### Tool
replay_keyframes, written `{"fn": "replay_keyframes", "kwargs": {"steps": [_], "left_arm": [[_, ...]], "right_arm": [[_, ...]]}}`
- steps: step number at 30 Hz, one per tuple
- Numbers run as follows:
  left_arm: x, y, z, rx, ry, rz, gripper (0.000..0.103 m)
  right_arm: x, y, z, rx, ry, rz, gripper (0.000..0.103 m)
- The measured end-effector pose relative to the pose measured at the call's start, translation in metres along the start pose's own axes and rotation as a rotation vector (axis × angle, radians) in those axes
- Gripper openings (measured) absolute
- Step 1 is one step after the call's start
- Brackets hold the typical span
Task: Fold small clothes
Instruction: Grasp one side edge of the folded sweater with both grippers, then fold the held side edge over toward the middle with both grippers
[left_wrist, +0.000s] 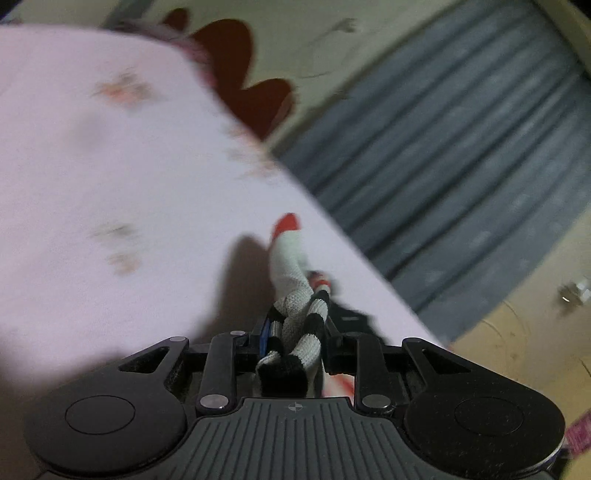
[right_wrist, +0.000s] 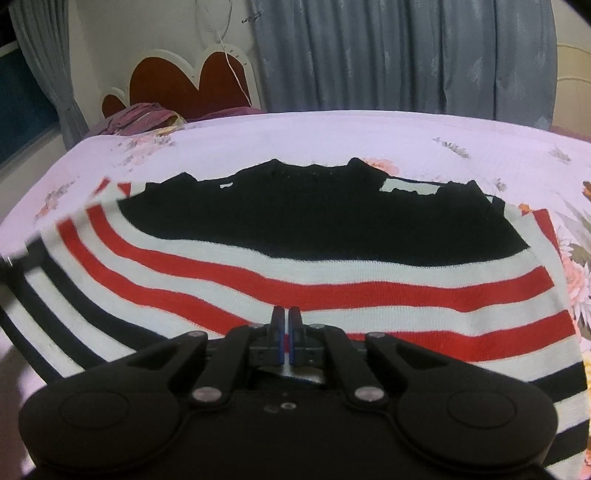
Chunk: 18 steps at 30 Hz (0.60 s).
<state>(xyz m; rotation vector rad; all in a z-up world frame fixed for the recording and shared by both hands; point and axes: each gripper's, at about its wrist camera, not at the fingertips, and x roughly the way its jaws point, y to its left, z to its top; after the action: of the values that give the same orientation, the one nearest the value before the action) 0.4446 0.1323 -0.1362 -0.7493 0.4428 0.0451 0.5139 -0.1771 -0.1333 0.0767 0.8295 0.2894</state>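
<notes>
A small knitted sweater (right_wrist: 332, 236) with a black top and red, white and black stripes lies spread on the bed. My right gripper (right_wrist: 285, 317) is shut on its near striped hem, with cloth showing between the fingers. In the left wrist view my left gripper (left_wrist: 295, 332) is shut on a bunched, twisted part of the same sweater (left_wrist: 295, 280), lifted above the bed; the view is tilted and blurred.
The bed has a pink floral sheet (right_wrist: 332, 133). A red heart-shaped headboard (right_wrist: 192, 85) and purple pillows (right_wrist: 144, 114) stand at the back left. Grey curtains (right_wrist: 406, 55) hang behind. The bed's edge (left_wrist: 369, 254) runs beside the left gripper.
</notes>
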Motion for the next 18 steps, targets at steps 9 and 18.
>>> {"fn": "replay_keyframes", "kwargs": {"steps": [9, 18], "left_arm": [[0.023, -0.160, -0.036, 0.218, 0.134, -0.160, 0.026], [0.077, -0.256, -0.180, 0.510, 0.471, -0.162, 0.062]], "right_arm": [[-0.071, -0.098, 0.008, 0.285, -0.153, 0.065, 0.003], [-0.137, -0.220, -0.016, 0.513, -0.199, 0.036, 0.047]]}}
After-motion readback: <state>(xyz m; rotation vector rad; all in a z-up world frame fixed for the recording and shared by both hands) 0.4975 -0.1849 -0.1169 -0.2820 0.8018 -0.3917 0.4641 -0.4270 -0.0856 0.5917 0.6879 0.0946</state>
